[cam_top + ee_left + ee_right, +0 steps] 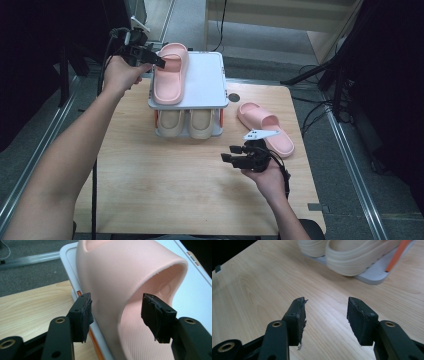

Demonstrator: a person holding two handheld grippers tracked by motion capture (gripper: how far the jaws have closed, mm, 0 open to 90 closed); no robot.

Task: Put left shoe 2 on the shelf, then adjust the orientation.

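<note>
- A pink slide sandal [170, 75] lies sole-down on the left half of the top shelf of a small white two-tier shoe rack [205, 82], which stands at the far middle of the wooden table [150, 185].
- The left gripper [159, 61] is at that sandal's strap, on its left side near the far end. In the left gripper view its jaws stand apart, one outside the strap wall and one in the strap's opening over the textured footbed, so the strap edge sits between them; the left pad [85, 313] looks to be touching or just beside the strap, the other pad is clear of it. The jaws are spread, not clamped.
- The right gripper [231, 157] is held over bare table in front of the rack, near its right front corner. Its jaws are apart with nothing between them, and the wood grain shows through the gap in the right gripper view.
- Counted: two pink sandals, the one on the rack and a second pink slide sandal [265, 127] lying on the table to the right of the rack, just beyond the right gripper; two beige slide sandals [187, 122] side by side on the lower shelf, toes toward the person; one rack, with orange posts at its corners.
- No brand, label or readable writing can be made out on the sandals or the rack.
</note>
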